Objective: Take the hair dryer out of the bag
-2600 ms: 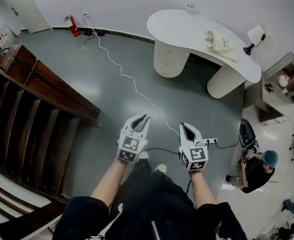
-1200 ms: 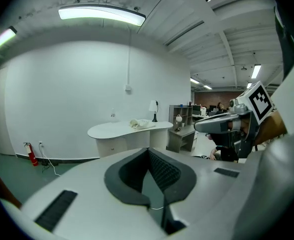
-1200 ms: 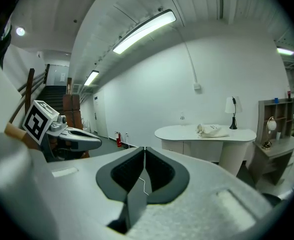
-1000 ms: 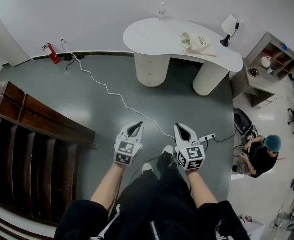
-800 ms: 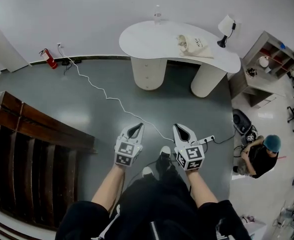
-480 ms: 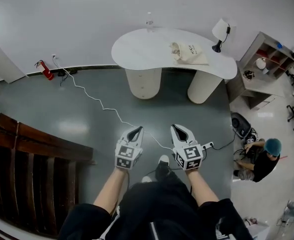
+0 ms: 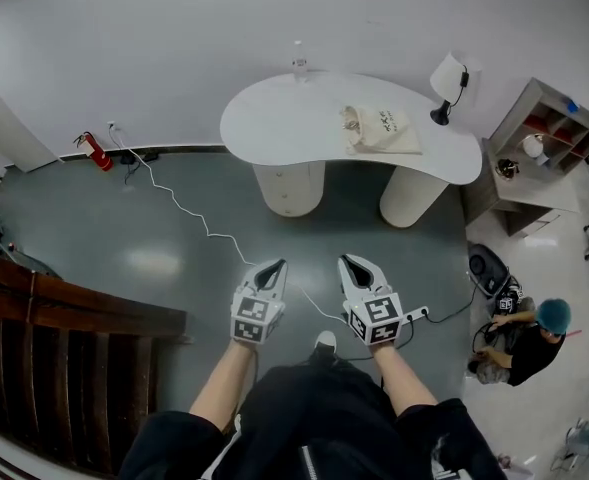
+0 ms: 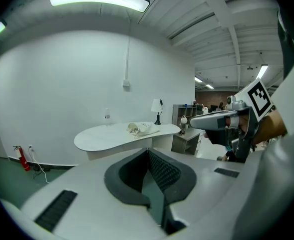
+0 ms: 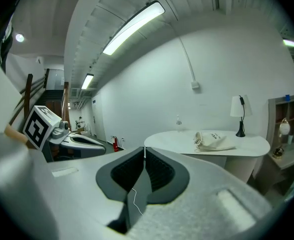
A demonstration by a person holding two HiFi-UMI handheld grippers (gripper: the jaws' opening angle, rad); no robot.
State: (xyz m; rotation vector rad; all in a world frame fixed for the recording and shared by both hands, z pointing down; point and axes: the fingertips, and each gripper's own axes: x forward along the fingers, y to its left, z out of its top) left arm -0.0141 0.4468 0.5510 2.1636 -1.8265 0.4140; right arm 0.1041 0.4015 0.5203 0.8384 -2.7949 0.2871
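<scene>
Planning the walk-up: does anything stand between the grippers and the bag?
Nothing visible blocks it. Only floor lies between the left gripper, the right gripper and the table; a thin cable runs across it. The bag lies mid-table, lamp and bottle apart from it.

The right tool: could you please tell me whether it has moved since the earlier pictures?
Yes. The right tool has advanced toward the white table; in the head view, less grey floor now separates it from that table.
</scene>
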